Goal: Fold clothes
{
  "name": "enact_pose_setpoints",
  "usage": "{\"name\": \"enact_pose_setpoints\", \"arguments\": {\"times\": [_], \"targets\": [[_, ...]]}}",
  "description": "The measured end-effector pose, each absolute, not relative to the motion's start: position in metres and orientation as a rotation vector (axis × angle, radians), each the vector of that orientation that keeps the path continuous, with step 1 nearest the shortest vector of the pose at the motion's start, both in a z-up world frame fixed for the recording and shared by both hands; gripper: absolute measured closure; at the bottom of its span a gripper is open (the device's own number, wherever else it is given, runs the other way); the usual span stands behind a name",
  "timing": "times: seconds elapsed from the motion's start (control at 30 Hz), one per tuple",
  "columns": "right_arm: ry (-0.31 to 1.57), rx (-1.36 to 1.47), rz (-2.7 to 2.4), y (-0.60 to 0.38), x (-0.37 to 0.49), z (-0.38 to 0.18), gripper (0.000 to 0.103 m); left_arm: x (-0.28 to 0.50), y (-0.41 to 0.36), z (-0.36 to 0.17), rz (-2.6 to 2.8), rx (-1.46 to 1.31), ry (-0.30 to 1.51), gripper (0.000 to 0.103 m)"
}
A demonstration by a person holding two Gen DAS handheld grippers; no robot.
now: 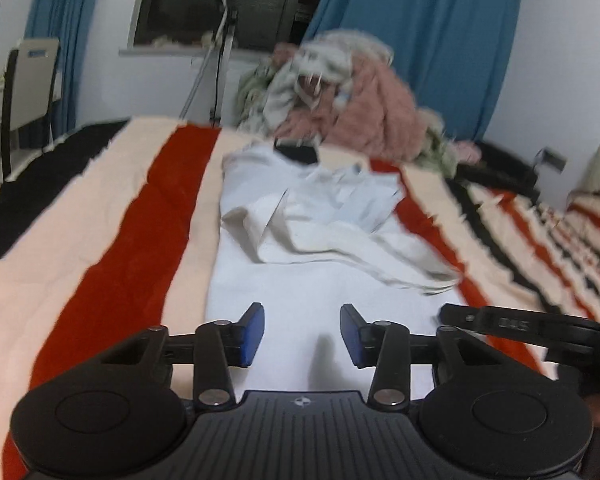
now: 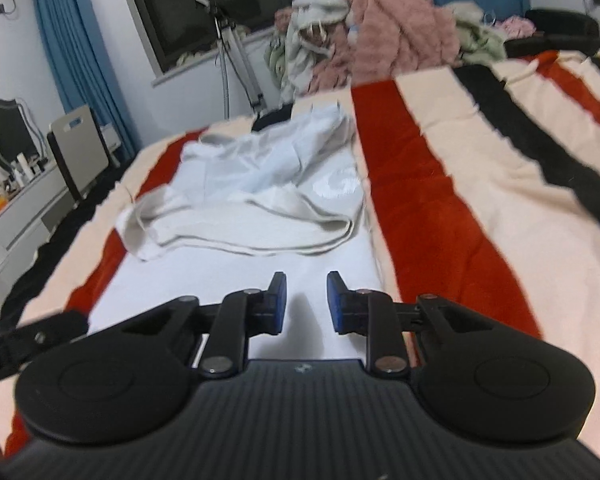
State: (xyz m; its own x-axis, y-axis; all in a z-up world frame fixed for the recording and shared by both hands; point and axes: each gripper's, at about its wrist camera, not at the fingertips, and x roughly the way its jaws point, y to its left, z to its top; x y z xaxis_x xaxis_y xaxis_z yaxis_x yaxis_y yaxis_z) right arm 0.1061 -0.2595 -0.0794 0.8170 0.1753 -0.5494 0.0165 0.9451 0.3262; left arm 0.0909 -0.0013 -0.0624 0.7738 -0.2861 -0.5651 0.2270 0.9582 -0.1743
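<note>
while both tongs, left and right, hang open holding nothing, the white shirt lies on the striped bed, running long up the middle of the frame, about as near to both.

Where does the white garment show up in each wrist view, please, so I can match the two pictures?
Left wrist: white garment lies centre frame, stretching from the jaws toward the far bed edge.
Right wrist: white garment sits centre-left, ahead of the jaws.
Shared landmark: the pink fluffy pile behind it in both views.
</note>
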Motion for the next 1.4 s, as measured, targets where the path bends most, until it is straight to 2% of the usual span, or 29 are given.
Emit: {"name": "enact_pose_setpoints", "arguments": {"times": [0.1,0.2,0.43,0.73,0.8,0.97,1.0,1.03,1.07,1.1,1.2,1.27,1.4], "targets": [[0.642,0.3,0.082,-0.26,0.128,-0.089,0.079,0.129,-0.001,-0.074,-0.245,-0.091,0.69,0.078],[0.681,0.24,0.072,-0.256,0.152,-0.093,0.079,0.164,0.0,-0.081,-0.23,-0.085,0.712,0.083],[0.662,0.225,0.085,-0.255,0.202,-0.089,0.078,0.23,-0.003,-0.078,-0.273,-0.113,0.673,0.085],[0.55,0.271,0.047,-0.269,0.247,-0.079,0.077,0.254,-0.007,-0.071,-0.282,-0.121,0.609,0.085],[0.526,0.271,0.046,-0.27,0.244,-0.078,0.077,0.259,-0.008,-0.069,-0.284,-0.123,0.594,0.074],[0.528,0.234,0.081,-0.26,0.225,-0.067,0.074,0.222,-0.011,-0.058,-0.306,-0.04,0.537,0.06],[0.529,0.218,0.101,-0.259,0.218,-0.063,0.06,0.212,-0.011,-0.054,-0.312,-0.021,0.526,0.058],[0.527,0.205,0.112,-0.257,0.21,-0.06,0.039,0.201,-0.011,-0.05,-0.317,-0.001,0.516,0.057],[0.515,0.199,0.114,-0.255,0.199,-0.055,0.029,0.191,-0.011,-0.047,-0.322,0.017,0.505,0.054],[0.502,0.193,0.114,-0.254,0.188,-0.051,0.016,0.181,-0.009,-0.041,-0.317,0.017,0.491,0.046],[0.49,0.175,0.117,-0.25,0.157,-0.039,0.015,0.155,0.0,-0.026,-0.296,-0.007,0.456,0.028],[0.481,0.15,0.115,-0.246,0.136,-0.032,0.015,0.132,0.004,-0.016,-0.289,-0.008,0.428,0.02],[0.454,0.118,0.111,-0.242,0.094,-0.017,0.015,0.087,0.009,-0.001,-0.286,0.019,0.389,0.015]]}}
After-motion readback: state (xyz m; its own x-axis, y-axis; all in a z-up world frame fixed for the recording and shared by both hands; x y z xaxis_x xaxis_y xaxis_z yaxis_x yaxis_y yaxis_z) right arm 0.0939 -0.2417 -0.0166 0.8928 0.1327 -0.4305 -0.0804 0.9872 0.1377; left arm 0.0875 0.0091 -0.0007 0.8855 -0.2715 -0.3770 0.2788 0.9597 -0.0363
